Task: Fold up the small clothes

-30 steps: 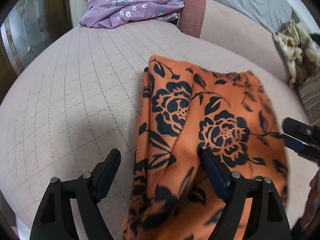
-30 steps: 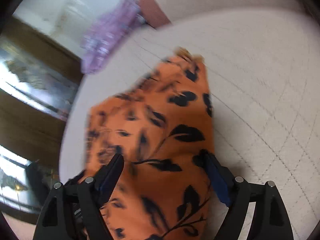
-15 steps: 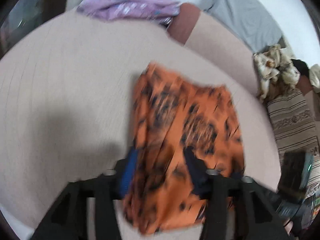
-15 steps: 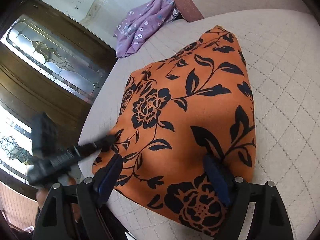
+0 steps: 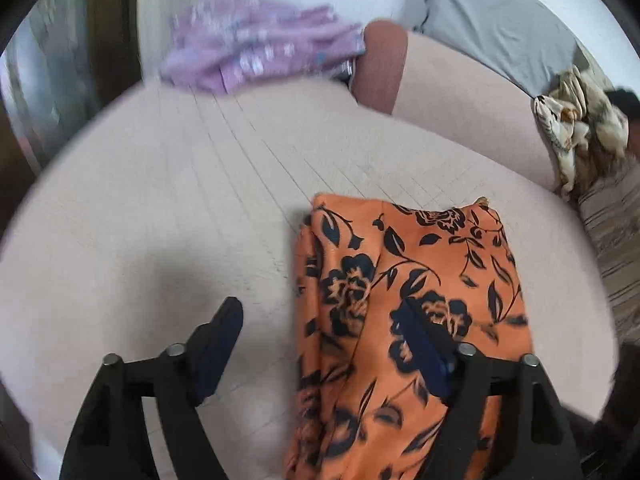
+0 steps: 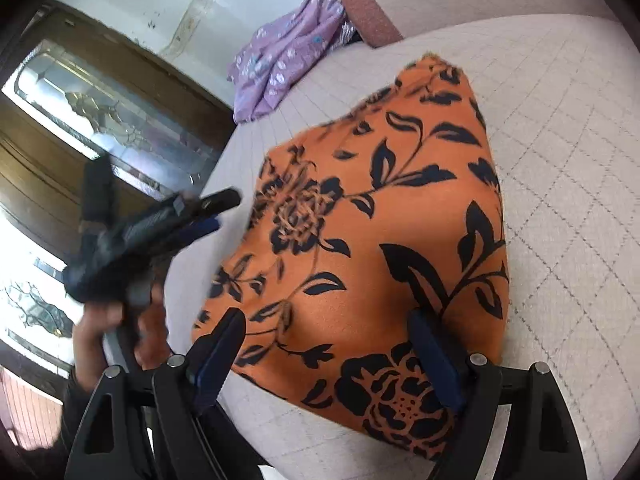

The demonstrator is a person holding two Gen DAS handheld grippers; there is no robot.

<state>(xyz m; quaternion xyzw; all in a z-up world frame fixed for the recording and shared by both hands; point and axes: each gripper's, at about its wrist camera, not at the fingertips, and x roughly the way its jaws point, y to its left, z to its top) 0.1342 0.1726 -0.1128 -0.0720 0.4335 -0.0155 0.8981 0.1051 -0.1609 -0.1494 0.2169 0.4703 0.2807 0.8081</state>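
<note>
On the quilted cushion, folded orange cloth, bare quilting all around.

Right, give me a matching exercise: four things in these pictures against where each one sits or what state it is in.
Things:
1. orange cloth with black flowers
2. purple floral garment
3. grey pillow
4. left gripper

Places or states:
A. crumpled at the far edge of the quilted beige surface, by the wall
B. open, holding nothing
C. folded, lying flat in the middle
D. behind the beige bolster with the rust-red end

Pairs: 1-C, 2-A, 3-D, 4-B
</note>
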